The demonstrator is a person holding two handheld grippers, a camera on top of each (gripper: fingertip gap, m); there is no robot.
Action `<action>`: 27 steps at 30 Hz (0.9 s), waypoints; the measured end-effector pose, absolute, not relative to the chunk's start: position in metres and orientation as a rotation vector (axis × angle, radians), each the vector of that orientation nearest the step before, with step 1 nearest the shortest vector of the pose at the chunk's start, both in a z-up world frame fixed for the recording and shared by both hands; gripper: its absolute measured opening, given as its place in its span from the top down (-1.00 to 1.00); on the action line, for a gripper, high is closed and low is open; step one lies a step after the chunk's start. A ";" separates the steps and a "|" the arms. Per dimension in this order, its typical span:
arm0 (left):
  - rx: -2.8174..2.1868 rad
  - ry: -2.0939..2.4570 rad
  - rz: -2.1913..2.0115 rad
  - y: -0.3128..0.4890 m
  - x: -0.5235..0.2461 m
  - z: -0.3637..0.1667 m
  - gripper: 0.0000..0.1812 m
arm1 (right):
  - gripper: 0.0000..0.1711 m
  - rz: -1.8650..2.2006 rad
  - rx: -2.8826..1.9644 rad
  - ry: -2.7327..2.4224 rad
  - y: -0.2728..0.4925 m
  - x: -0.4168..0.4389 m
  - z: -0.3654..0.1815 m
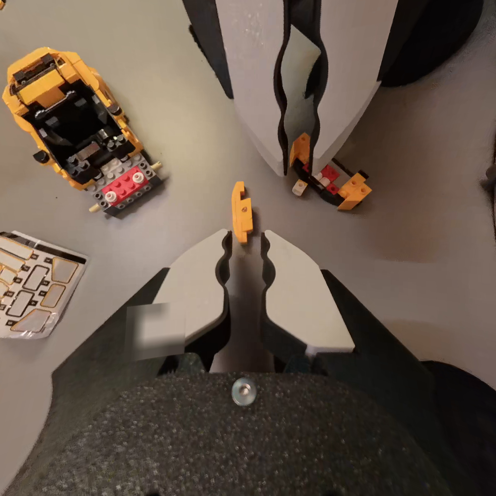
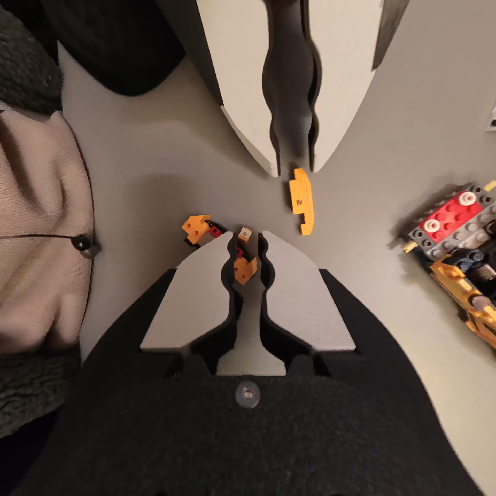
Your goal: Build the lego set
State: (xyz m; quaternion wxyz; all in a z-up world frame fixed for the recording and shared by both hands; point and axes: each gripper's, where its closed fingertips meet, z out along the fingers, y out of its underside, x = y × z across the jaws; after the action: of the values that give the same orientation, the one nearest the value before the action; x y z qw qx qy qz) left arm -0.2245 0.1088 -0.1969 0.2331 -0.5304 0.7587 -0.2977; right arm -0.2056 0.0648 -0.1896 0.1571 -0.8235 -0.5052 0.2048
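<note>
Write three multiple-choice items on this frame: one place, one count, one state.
1. The loose yellow piece lies: A on the table, just ahead of the left gripper; B on a sheet; C in a box.
2. White round studs on the car's red plate: A none; B two; C four.
3. The left jaws are: A shut on a brick; B open, empty; C out of view.
A: it rests on bare table before the tips. B: one stud at each end. B: a gap shows, nothing gripped.
</note>
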 end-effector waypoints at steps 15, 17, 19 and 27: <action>-1.494 2.056 -0.765 0.110 -0.221 -0.207 0.85 | 0.90 0.491 -2.544 -1.403 0.065 -0.207 -0.209; -1.500 2.058 -0.767 0.109 -0.222 -0.207 0.85 | 0.90 0.493 -2.526 -1.369 0.068 -0.205 -0.207; -1.509 2.059 -0.773 0.109 -0.222 -0.207 0.85 | 0.91 0.517 -2.508 -1.313 0.073 -0.202 -0.202; -1.506 2.105 -0.797 0.102 -0.226 -0.208 0.82 | 0.91 0.523 -2.482 -1.187 0.084 -0.190 -0.194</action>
State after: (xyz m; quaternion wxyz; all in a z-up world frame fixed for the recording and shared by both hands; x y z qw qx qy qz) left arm -0.2256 0.1016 -0.2081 0.2149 -0.5429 0.7592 -0.2874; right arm -0.1896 0.0836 -0.1935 0.1700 -0.8734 -0.4177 0.1841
